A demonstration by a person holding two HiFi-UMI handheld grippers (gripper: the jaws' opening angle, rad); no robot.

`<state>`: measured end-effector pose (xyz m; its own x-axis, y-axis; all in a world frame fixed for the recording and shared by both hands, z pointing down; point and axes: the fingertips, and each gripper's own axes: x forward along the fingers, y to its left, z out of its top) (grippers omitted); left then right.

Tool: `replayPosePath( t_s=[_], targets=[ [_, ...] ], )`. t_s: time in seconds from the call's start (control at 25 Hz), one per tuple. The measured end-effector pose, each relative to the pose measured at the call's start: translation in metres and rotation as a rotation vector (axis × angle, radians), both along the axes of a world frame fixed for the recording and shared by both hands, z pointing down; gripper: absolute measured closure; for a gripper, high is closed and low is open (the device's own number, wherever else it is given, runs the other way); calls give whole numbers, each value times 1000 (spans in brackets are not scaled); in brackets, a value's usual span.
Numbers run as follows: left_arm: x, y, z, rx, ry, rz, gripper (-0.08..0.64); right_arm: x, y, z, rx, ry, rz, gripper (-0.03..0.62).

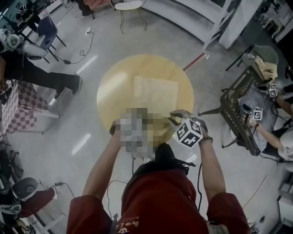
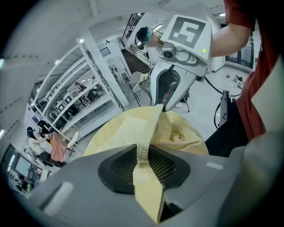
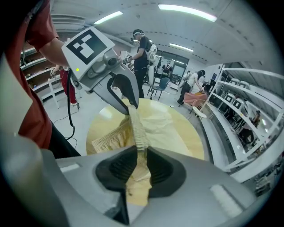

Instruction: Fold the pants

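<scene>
Pale yellow pants [image 1: 155, 93] lie on a round yellow table [image 1: 114, 87], with their far part flat and their near end lifted. In the left gripper view my left gripper [image 2: 144, 153] is shut on the ribbed waistband [image 2: 143, 148]. The band runs taut to my right gripper [image 2: 162, 106], which pinches its other end. The right gripper view shows the same from the other side: my right gripper [image 3: 141, 153] is shut on the waistband [image 3: 138, 133], and my left gripper [image 3: 129, 104] holds it beyond. In the head view the right gripper [image 1: 173, 119] hangs over the table's near edge; a mosaic patch covers the left one.
A dark wire rack [image 1: 238, 109] stands to the right of the table, with people beside it. A white chair [image 1: 128, 7] is beyond the table. At the left are a checkered cloth [image 1: 18, 109] and a person's leg [image 1: 50, 80]. A cable [image 1: 199, 178] trails on the floor near me.
</scene>
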<state>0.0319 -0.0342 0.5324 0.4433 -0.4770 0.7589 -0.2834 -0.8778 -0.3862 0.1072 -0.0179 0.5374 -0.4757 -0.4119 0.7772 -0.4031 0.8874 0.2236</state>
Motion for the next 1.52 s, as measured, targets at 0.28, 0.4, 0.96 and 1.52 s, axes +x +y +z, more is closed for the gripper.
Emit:
replayPosePath(
  t_s=[0.28,0.4,0.96,1.52],
  targets=[
    [2,-47,-5,-16,5,-23,469,2,-48,-3,5,-3,-1,520],
    [4,-68,-3,-37,11,-45,469,4,-69,0,-8,-4,-3,520],
    [5,-160,32,-182,-26,-159,471,6,-159,38,-100,-7,-51,520],
    [14,-207,86,-331,-70,-226,468,14,-206,95,-205,5,-98,518]
  ],
)
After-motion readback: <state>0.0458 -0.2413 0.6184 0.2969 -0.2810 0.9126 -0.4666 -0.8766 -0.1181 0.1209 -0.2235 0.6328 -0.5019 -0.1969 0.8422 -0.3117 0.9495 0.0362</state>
